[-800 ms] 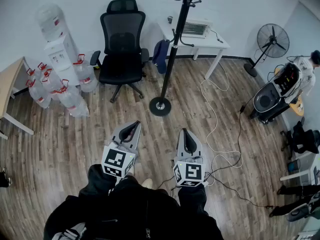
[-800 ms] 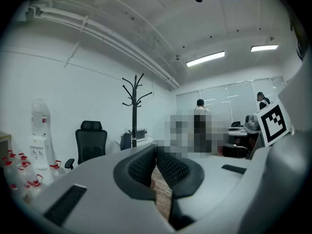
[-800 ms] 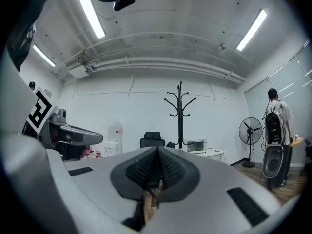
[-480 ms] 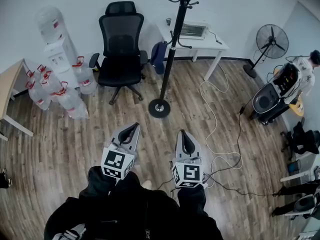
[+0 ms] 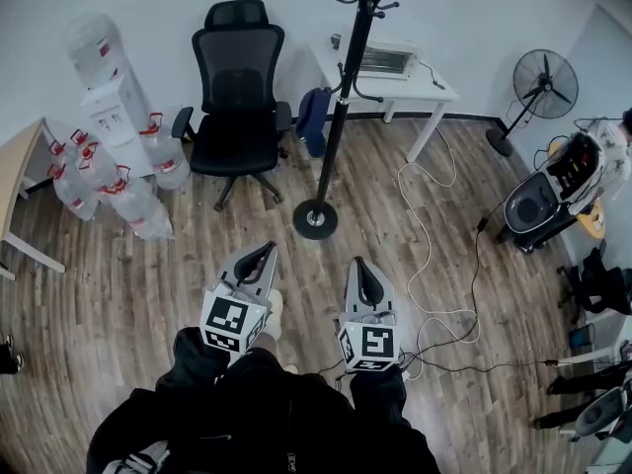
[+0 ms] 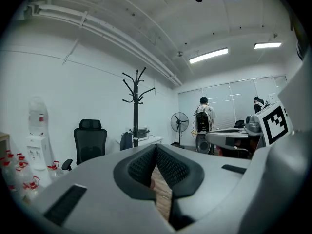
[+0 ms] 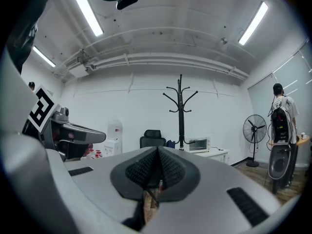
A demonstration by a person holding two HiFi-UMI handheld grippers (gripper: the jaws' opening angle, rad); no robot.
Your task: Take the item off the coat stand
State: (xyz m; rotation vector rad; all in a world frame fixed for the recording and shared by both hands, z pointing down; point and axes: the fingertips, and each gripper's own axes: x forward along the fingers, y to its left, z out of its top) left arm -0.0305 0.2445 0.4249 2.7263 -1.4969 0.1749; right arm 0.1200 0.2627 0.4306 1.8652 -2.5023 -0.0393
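Between the office chair and white tabletop, a dark blue bag hung low on the black coat stand, well ahead of my left hand-held gripper and right hand-held gripper, both closed and empty.

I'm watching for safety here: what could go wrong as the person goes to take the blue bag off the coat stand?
The coat stand is a slim pole on a small round base, so a sideways tug on the blue bag could tip it. A white cable loops over the floor just right of the stand's base and may be a trip hazard.
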